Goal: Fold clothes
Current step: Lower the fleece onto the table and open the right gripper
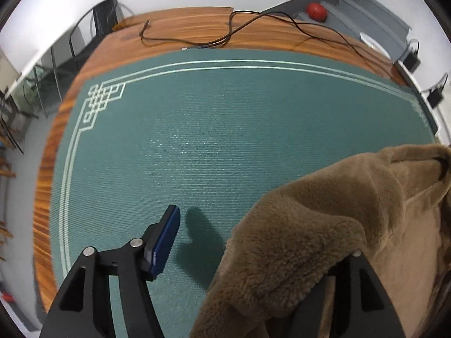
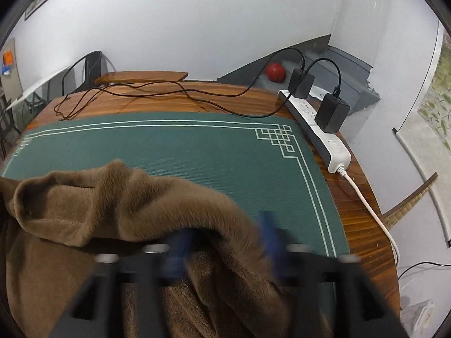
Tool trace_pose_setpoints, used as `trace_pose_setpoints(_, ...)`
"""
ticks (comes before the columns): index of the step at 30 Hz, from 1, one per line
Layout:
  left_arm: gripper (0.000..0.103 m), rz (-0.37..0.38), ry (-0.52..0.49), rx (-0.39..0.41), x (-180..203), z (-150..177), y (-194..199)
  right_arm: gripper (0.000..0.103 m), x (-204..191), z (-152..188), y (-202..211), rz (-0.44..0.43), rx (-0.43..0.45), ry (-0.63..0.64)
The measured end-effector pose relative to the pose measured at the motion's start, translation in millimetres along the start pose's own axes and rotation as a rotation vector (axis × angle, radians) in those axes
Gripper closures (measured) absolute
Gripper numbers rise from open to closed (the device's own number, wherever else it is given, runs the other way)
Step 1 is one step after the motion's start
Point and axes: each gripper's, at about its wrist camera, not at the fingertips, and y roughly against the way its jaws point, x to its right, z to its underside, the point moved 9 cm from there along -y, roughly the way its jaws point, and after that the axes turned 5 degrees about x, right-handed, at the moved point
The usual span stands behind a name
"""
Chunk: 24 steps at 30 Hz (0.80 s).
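1. Fleece garment (image 1: 324,225), brown and thick-piled, fills the lower right of the left wrist view and the lower left and centre of the right wrist view. It lies bunched on the green mat (image 1: 211,140), partly draped over both tools.
2. Left gripper (image 1: 253,248): one blue-padded finger (image 1: 166,239) stands bare at lower centre; the other is buried under the fleece, with a wide gap between them, so it looks spread open and gripping nothing.
3. Right gripper (image 2: 225,248) is blurred by motion. A ridge of fleece runs between its blue fingers, but whether they are pinching it I cannot tell.
4. Handling, as I judge it: soft, limp, bulky and fairly light. The pile should grip well, yet thick folds will spring back.
5. Best hold is probably a hemmed edge, such as the rolled rim (image 2: 56,219) at the left of the right wrist view.
6. Farther up, cables (image 1: 225,36) cross the wooden table (image 1: 183,28); a power strip (image 2: 318,138) sits right.
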Motion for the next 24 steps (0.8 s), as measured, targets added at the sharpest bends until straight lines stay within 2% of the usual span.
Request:
trace_pose_setpoints(1, 0.032, 0.008, 0.010, 0.003, -1.0, -0.8, 0.5, 0.027, 0.2, 0.9, 0.8, 0.003, 0.007, -0.001)
trace_pose_setpoints(7, 0.030, 0.035, 0.012, 0.004, 2.2, -14.9, 1.9, 0.027, -10.8, -11.6, 10.9, 0.003, 0.062, 0.032)
trace_pose_setpoints(10, 0.030, 0.091, 0.059, -0.018, 2.2, -28.9, -1.0, 0.027, -18.8, -33.6, -4.6, 0.011, 0.060, 0.034)
trace_pose_setpoints(12, 0.030, 0.138, 0.110, -0.051, -0.8, -35.7, -6.5, 0.027, -15.1, -39.3, -25.6, 0.023, 0.003, -0.006)
trace_pose_setpoints(14, 0.029, 0.153, 0.128, -0.061, -3.6, -33.3, -7.0, 0.027, -11.8, -38.2, -45.9, 0.038, -0.055, -0.029)
trace_pose_setpoints(16, 0.024, 0.167, 0.145, -0.070, -6.4, -30.8, -7.4, 0.027, -14.8, -29.9, -61.9, 0.035, -0.123, -0.031)
trace_pose_setpoints(18, 0.023, 0.181, 0.162, -0.079, -9.3, -28.3, -7.7, 0.027, -18.9, -25.5, -67.0, 0.024, -0.141, -0.019)
trace_pose_setpoints(21, 0.023, 0.202, 0.188, -0.093, -13.5, -24.6, -8.1, 0.027, -26.0, -22.8, -52.3, 0.012, -0.087, -0.001)
trace_pose_setpoints(24, 0.023, 0.170, 0.149, -0.046, -14.7, -22.1, 4.8, 0.027, -28.8, -25.5, -26.1, 0.026, -0.001, 0.020)
